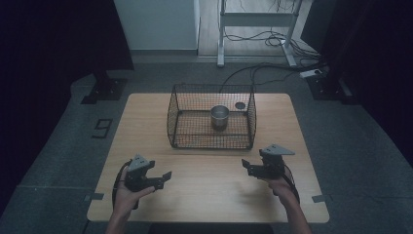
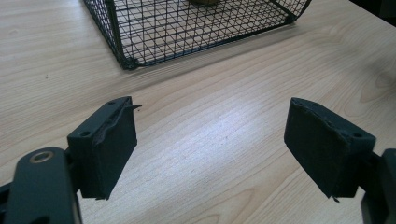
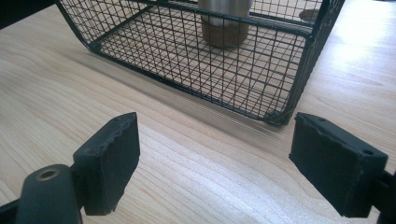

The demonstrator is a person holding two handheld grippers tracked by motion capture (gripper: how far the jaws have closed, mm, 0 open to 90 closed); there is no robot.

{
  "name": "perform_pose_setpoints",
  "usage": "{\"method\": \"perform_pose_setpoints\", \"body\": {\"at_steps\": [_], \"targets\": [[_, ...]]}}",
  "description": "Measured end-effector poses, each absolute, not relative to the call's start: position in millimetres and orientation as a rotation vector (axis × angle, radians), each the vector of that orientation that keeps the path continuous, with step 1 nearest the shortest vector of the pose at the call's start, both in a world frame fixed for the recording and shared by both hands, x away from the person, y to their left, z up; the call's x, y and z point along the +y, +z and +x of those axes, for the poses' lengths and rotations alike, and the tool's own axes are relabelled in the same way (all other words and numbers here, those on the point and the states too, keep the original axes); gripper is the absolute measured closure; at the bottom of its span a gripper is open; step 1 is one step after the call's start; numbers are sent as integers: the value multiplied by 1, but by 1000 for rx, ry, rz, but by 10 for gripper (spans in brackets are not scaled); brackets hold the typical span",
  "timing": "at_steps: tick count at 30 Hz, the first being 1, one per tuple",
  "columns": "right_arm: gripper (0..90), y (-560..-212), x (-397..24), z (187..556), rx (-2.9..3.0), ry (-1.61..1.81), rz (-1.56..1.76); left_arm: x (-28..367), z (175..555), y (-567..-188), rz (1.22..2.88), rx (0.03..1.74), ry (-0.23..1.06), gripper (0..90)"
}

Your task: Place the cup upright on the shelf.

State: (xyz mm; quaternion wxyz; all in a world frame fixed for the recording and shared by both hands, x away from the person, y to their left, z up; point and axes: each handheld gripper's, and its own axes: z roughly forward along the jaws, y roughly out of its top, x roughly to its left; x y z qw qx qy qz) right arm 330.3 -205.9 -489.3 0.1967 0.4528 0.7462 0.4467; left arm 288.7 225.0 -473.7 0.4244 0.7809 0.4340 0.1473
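Note:
A black wire basket (image 1: 173, 117) stands on the far half of the wooden table (image 1: 141, 126). Inside it a metal cup (image 1: 219, 117) stands upright, with a small dark round thing (image 1: 240, 105) behind it. My left gripper (image 1: 163, 178) hovers near the front left, held in a hand, jaws wide apart and empty. My right gripper (image 1: 247, 166) is at the front right, also open with nothing between its jaws. In the left gripper view the gripper (image 2: 210, 144) points at the basket's near corner (image 2: 126, 60). In the right gripper view the gripper (image 3: 215, 158) faces the basket (image 3: 280, 114) and the cup (image 3: 224, 21).
Bare wood lies between the two grippers and the basket. Beyond the table is grey floor with cables (image 1: 263, 39) and a metal desk frame (image 1: 221, 34). Dark curtains hang at both sides.

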Motion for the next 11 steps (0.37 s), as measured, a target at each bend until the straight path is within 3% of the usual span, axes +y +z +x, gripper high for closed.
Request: {"method": "perform_pose_setpoints", "body": {"at_steps": [11], "targets": [[154, -498, -205, 330, 2086, 1214, 1274, 227, 288, -471, 1945, 1085, 375, 172]]}}
